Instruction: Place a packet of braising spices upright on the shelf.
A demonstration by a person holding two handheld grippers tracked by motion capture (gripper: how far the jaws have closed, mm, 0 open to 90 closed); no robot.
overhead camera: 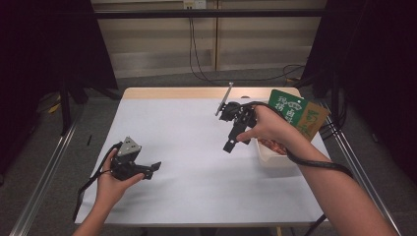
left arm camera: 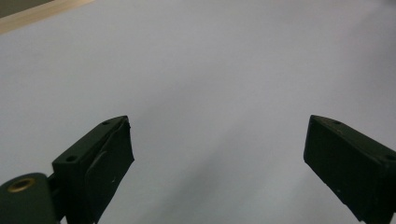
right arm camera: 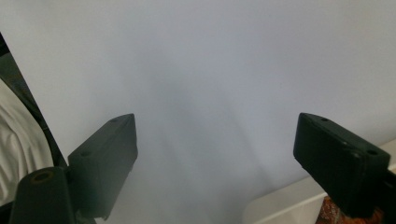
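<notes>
White table [overhead camera: 196, 162] bears a white tray [overhead camera: 268, 156] of reddish food; both claws gape, empty.

A square table [overhead camera: 196, 187] stood in the middle of the space, its top covered in white with a strip of bare pale wood [overhead camera: 172, 93] showing along the far edge. Beyond the table, a beige panelled wall [overhead camera: 211, 39] ran across, with a socket plate [overhead camera: 194, 4] high on it and black cables [overhead camera: 196, 69] hanging down to the grey carpeted floor [overhead camera: 162, 78]. Black curtains [overhead camera: 44, 44] hung on both sides of the table, dimming the edges. Metal rails [overhead camera: 44, 177] lay on the floor on either side of the table.
</notes>
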